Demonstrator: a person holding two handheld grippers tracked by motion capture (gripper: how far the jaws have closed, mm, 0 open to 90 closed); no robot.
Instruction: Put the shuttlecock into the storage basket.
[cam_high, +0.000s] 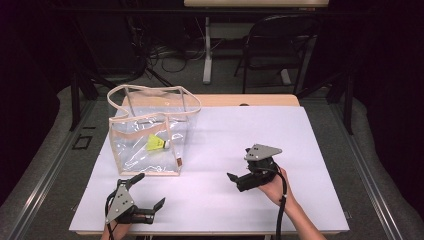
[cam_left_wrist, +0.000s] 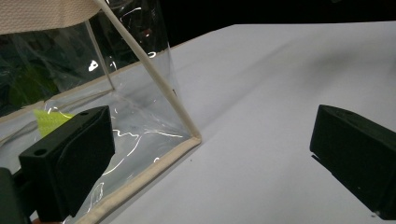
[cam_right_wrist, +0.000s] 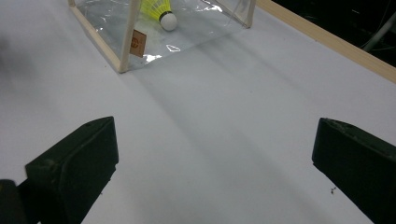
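A clear plastic bag (cam_high: 150, 131) with beige trim stands upright and open-topped on the left part of the white mat (cam_high: 235, 130). A yellow shuttlecock (cam_high: 156, 144) with a white cork lies inside it on the bottom. My left gripper (cam_high: 148, 191) is open and empty at the mat's front left, just in front of the bag. In the left gripper view, the bag's near corner (cam_left_wrist: 189, 135) sits between the wide jaws of that gripper (cam_left_wrist: 210, 163), and the shuttlecock (cam_left_wrist: 49, 119) shows through the plastic. My right gripper (cam_high: 239, 163) is open and empty over the mat's middle right. The right gripper view has the bag (cam_right_wrist: 123, 44) and shuttlecock (cam_right_wrist: 161, 11) far ahead of its gripper (cam_right_wrist: 215, 163).
The mat covers a wooden table whose far edge (cam_high: 240, 100) shows behind it. A small brown label (cam_right_wrist: 137, 43) hangs on the bag's near corner. A black chair (cam_high: 280, 45), a white desk leg (cam_high: 207, 50) and cables stand on the floor beyond.
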